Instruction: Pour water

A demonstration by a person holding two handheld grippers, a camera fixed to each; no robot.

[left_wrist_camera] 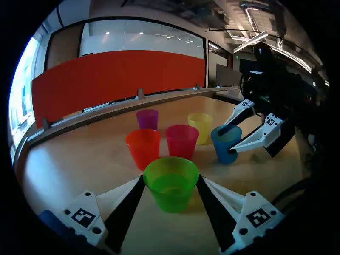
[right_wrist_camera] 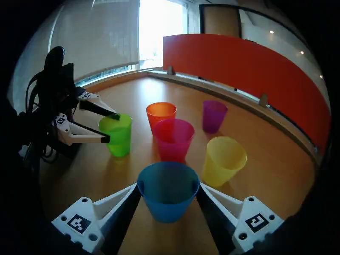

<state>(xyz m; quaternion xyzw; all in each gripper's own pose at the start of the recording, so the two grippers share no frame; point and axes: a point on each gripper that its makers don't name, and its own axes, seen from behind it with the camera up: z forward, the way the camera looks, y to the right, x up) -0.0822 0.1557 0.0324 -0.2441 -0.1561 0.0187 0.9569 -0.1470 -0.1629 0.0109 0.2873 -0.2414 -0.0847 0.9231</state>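
A green translucent cup [left_wrist_camera: 171,187] stands on the wooden table, and my left gripper [left_wrist_camera: 171,178] is shut on it, one finger pressing each side. A faint liquid line shows low inside it. In the right gripper view a blue cup [right_wrist_camera: 168,197] sits between the fingers of my right gripper [right_wrist_camera: 168,185], which is shut on it; what it holds I cannot tell. Each view also shows the other gripper farther off: the right gripper [left_wrist_camera: 225,141] on the blue cup [left_wrist_camera: 225,146], and the left gripper [right_wrist_camera: 113,127] on the green cup [right_wrist_camera: 117,136].
Orange [left_wrist_camera: 143,148], pink [left_wrist_camera: 182,141], purple [left_wrist_camera: 147,119] and yellow [left_wrist_camera: 200,126] cups stand clustered between the two held cups. A red partition [left_wrist_camera: 119,80] runs along the table's [left_wrist_camera: 76,157] far edge. A person's dark sleeve shows behind each gripper.
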